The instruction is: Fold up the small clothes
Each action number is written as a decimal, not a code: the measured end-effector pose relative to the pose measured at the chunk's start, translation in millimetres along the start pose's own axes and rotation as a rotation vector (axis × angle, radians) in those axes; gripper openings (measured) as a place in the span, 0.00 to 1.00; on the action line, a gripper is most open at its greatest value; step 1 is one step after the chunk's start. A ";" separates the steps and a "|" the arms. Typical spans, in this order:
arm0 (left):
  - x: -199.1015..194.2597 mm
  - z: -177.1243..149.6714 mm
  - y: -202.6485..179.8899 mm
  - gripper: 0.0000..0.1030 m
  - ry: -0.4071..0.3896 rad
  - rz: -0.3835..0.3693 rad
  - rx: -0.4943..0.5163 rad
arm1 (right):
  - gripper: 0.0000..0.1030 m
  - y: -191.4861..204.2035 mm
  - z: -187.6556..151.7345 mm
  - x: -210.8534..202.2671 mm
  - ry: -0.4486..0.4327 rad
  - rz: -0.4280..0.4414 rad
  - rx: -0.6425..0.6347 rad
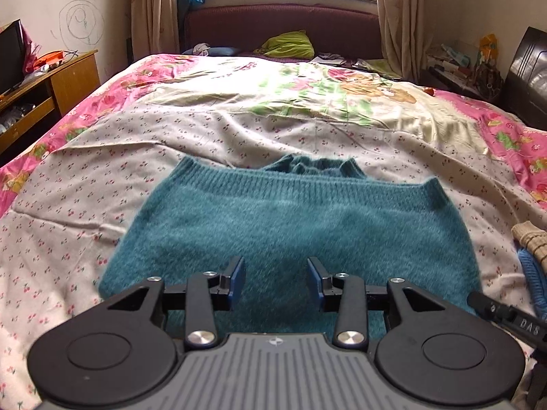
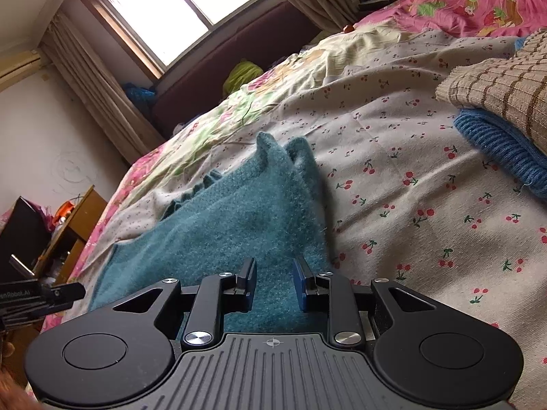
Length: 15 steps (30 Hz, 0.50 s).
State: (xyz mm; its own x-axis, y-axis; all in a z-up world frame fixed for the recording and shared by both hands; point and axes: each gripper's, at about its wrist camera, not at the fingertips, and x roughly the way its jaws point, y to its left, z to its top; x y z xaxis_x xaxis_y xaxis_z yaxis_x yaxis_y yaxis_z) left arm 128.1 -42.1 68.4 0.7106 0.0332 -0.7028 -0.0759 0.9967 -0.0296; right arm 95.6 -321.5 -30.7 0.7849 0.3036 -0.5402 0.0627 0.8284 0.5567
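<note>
The teal knitted sweater lies on the cherry-print bedsheet, already doubled over so that its ribbed hem runs across the far side of the bundle, with a bunched bit of the same knit peeking out just beyond that hem. Taking the sweater as the landmark: a beige checked knit sits on top of a blue ribbed knit well off to its right, and the green pillow lies far beyond it at the bed's head. The left gripper hovers over the sweater's near edge with its blue-padded jaws spread and nothing between them. The right gripper is over the sweater's right edge, low and close to the wool, jaws parted narrowly; its pads do not seem to press on the knit. The sweater looks light, soft and fuzzy, wholly limp, so it should sag and stretch if lifted from one point, and the layers may slide apart. It grips well on the pads rather than slipping, and nothing about it is fragile. My judgement is that the best hold is at two corners of one edge, pinching every layer together, with the firmer ribbed hem the most reliable place.
</note>
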 end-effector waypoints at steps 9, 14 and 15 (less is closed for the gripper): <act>64.3 43.4 -15.1 0.48 -0.014 -0.035 0.051 | 0.24 3.5 -7.3 8.9 -0.017 -0.022 -0.022; 107.0 56.3 -20.7 0.48 0.006 -0.028 0.057 | 0.25 2.3 -5.7 13.0 -0.019 -0.013 -0.007; 114.9 58.4 -21.3 0.48 0.007 -0.021 0.061 | 0.25 1.8 -5.8 14.1 -0.019 -0.011 -0.003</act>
State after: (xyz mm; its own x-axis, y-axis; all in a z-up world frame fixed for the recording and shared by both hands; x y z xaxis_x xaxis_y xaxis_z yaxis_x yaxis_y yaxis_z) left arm 252.3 -55.2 29.8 0.7066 0.0118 -0.7075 -0.0180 0.9998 -0.0012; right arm 103.2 -313.0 -40.9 0.7958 0.2857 -0.5339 0.0693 0.8330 0.5490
